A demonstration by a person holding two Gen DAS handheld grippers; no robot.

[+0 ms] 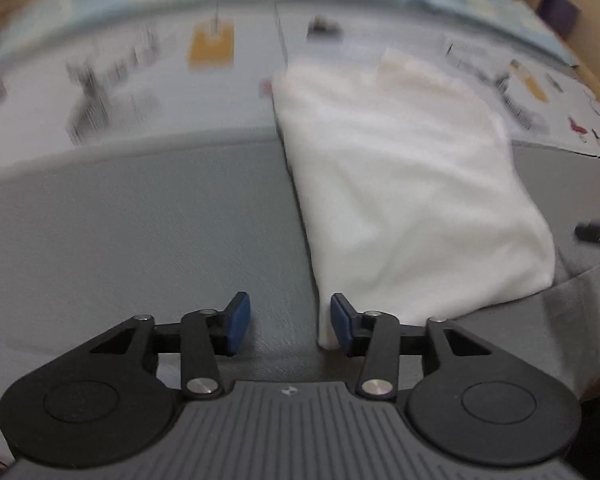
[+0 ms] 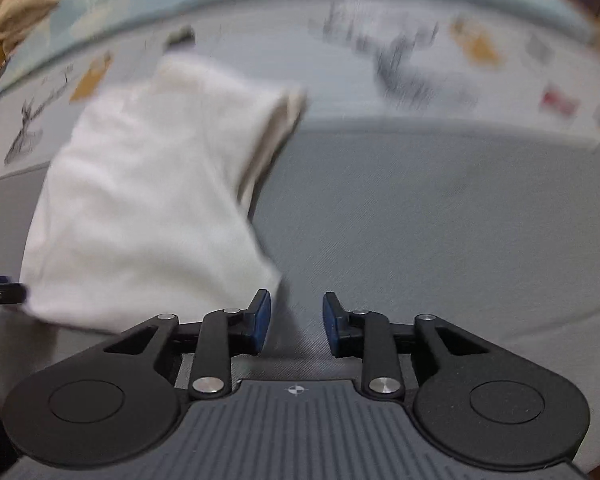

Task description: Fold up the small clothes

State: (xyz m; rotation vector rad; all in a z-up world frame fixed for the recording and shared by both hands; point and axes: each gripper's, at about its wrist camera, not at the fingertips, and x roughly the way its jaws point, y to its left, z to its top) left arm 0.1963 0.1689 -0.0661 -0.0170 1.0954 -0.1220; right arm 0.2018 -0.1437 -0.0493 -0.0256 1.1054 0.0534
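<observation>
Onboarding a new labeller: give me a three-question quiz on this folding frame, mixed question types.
1. True or false: the left gripper is clamping the folded white cotton garment.
2. Which colour is the fabric surface under the garment? A red, B grey, C green.
3. Fill in: the pads on the right gripper's fingers are ____.

Key: 1 false, both grippers stand open with nothing between the pads. 2 B. 3 blue.
</observation>
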